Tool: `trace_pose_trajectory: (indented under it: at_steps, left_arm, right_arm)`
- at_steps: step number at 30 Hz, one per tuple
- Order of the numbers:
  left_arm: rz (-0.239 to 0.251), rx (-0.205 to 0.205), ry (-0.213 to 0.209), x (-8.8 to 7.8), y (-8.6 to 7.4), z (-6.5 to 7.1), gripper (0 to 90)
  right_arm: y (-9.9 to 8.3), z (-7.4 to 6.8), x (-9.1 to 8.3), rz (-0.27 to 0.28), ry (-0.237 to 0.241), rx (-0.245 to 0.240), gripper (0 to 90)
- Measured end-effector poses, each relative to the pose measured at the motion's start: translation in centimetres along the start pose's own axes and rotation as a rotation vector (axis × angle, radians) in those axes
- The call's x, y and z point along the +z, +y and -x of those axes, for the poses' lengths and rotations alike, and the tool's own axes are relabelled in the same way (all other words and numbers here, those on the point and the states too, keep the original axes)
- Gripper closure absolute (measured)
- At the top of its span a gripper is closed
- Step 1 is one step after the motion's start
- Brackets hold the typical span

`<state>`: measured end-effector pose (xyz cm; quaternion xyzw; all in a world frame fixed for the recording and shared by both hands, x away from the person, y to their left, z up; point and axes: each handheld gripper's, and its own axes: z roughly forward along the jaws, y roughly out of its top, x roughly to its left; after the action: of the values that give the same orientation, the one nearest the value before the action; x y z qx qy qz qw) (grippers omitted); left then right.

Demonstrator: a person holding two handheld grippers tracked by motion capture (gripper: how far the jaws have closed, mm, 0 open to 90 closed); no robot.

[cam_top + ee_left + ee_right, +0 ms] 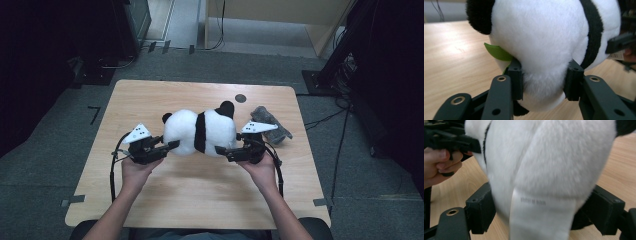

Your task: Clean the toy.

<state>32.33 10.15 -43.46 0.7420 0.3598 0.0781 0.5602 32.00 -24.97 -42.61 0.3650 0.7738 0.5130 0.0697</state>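
Note:
A black-and-white panda plush point(200, 131) lies on the wooden table point(150, 95) between my two grippers. My left gripper point(172, 145) is at its left end. In the left gripper view both pads of this gripper point(544, 80) dent the white fur point(544, 37), beside a green felt leaf point(497, 52). My right gripper point(221, 150) is at the plush's right end. In the right gripper view, which is blurred, its jaws point(541, 212) stand wide with both pads against the fur point(564, 157), and a white sewn label point(541, 220) hangs between them.
A grey soft item point(270, 124) lies on the table to the right of the panda, behind my right gripper. A small dark round mark point(240, 98) sits near the far edge. Dark equipment and cables surround the table on the floor.

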Motion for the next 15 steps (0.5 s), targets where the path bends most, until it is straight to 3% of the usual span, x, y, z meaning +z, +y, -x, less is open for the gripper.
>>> trace_pose_trajectory:
  at_steps: [1, 5, 6, 9, 10, 13, 15]
  left_arm:
    - [-0.002, -0.015, -0.014, -0.1, 0.0, -0.2, 62.4]
    - [0.006, -0.051, 0.002, -0.7, 0.2, -1.0, 65.0]
    - [0.017, -0.077, 0.002, -1.1, 0.2, -1.5, 65.3]
    - [0.027, -0.092, -0.002, -1.3, 0.3, -1.7, 65.4]
    - [0.025, -0.090, -0.002, -1.3, 0.4, -1.6, 65.1]
    - [-0.017, -0.069, 0.010, -0.7, 0.3, -1.1, 64.1]
    - [-0.008, -0.061, 0.029, -0.4, 0.0, -1.0, 60.3]
  right_arm:
    - [0.0, -0.1, 0.0, 0.000, -0.004, -0.013, 18.8]
    - [-0.1, -0.7, -0.5, -0.010, -0.062, -0.102, 21.3]
    - [-0.3, -0.6, -0.9, -0.008, -0.080, -0.118, 27.5]
    - [-0.5, -0.4, -1.2, -0.003, -0.067, -0.114, 33.4]
    - [-0.6, -0.3, -1.1, 0.008, -0.024, -0.101, 36.8]
    - [-0.7, -0.8, -0.7, 0.010, 0.004, -0.123, 41.6]
    - [-0.8, -1.4, 0.0, -0.037, -0.039, -0.163, 41.9]
